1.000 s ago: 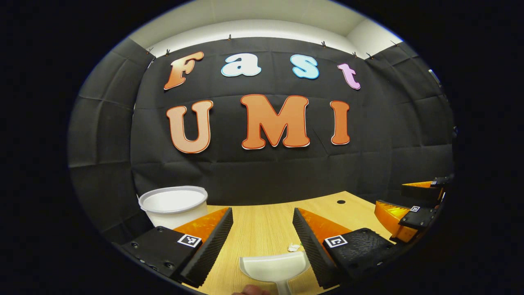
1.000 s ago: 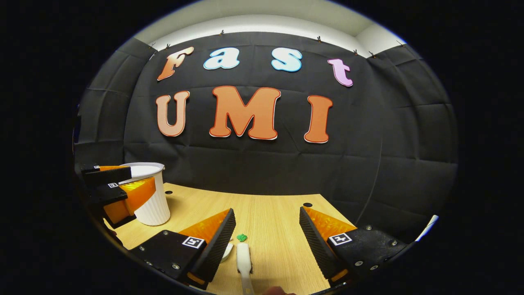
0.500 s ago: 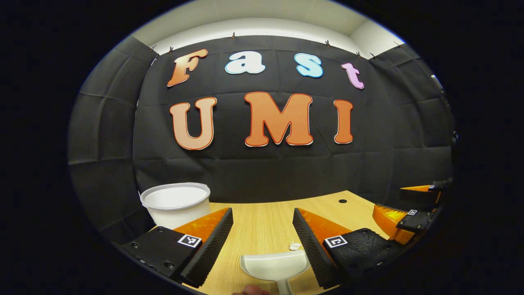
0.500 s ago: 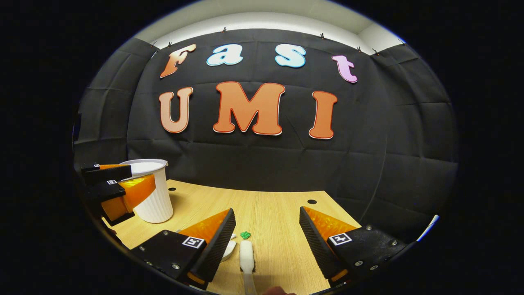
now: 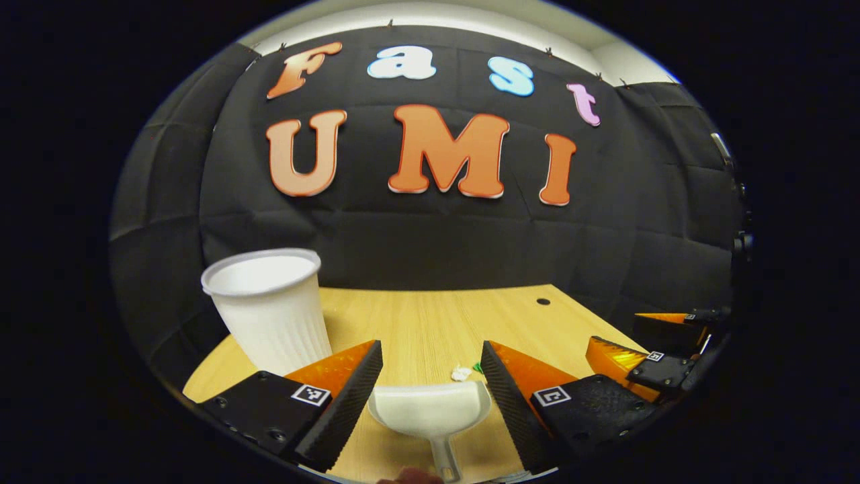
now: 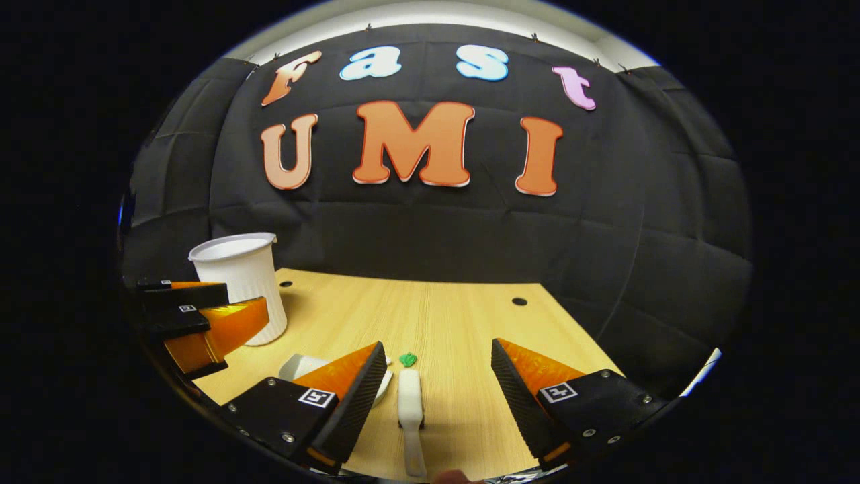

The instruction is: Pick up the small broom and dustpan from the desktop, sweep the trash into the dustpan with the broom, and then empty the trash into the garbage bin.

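1. I see the white plastic dustpan (image 5: 430,410) low in the left gripper view, between my left hand-held gripper's (image 5: 430,376) wide-open, empty fingers.
2. The small white broom (image 6: 410,410) lies on the wooden desk (image 6: 457,323) between my right hand-held gripper's (image 6: 437,376) open fingers, ungrasped.
3. The white ribbed plastic garbage bin (image 5: 269,309) stands centre-left.

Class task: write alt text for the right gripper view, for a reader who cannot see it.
An open hand-held gripper points along a wooden table at a small white broom lying between its fingers, a green scrap at the broom's tip. To the left stand a white ribbed cup and the other hand-held gripper.
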Available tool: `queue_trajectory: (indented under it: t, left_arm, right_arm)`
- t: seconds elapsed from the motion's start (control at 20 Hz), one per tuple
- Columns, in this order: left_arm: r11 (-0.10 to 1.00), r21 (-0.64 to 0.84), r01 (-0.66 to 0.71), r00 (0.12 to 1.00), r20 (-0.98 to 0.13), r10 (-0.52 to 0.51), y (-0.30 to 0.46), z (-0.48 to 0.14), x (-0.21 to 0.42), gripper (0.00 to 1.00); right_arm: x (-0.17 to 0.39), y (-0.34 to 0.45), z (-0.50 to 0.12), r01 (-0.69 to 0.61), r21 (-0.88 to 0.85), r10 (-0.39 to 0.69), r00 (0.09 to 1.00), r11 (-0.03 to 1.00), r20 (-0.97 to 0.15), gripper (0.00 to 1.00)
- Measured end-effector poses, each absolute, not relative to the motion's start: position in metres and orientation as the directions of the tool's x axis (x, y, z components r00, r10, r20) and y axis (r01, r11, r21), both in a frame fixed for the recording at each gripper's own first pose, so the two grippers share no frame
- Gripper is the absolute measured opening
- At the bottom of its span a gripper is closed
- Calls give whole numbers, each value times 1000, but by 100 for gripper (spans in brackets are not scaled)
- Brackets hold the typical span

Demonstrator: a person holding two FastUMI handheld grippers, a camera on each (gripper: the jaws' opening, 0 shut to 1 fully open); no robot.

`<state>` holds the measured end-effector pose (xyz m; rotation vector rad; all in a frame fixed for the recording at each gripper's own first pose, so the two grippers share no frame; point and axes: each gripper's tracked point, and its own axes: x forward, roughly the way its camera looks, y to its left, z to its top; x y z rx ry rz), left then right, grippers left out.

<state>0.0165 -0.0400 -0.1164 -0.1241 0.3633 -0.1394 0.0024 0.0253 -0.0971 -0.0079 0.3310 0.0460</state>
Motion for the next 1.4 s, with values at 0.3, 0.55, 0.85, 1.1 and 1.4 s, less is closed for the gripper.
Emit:
queue_trajectory:
  t: [0.3, 0.55, 0.85, 1.1, 1.4]
  left_arm:
    - [976, -205, 79, 776, -601, -189, -62, -193, -2, 94]
    - [973, -227, -39, 581, -797, -163, -71, -251, -27, 96]
    - [984, -180, -8, 324, -931, -168, -66, -264, -59, 98]
    - [981, -195, 9, 154, -969, -194, -61, -257, -60, 98]
    - [969, -245, 0, 29, -969, -245, -76, -289, -49, 79]
  right_arm:
    - [-3, 37, -177, -129, 40, 128, 811, 991, -570, 95]
    - [-11, 34, -230, -216, 36, 176, 674, 976, -718, 95]
    - [-2, 36, -264, -223, 9, 137, 564, 975, -814, 95]
    - [7, 50, -294, -171, 15, 91, 444, 985, -892, 95]
    - [16, 59, -308, -167, -24, 42, 380, 986, -924, 94]
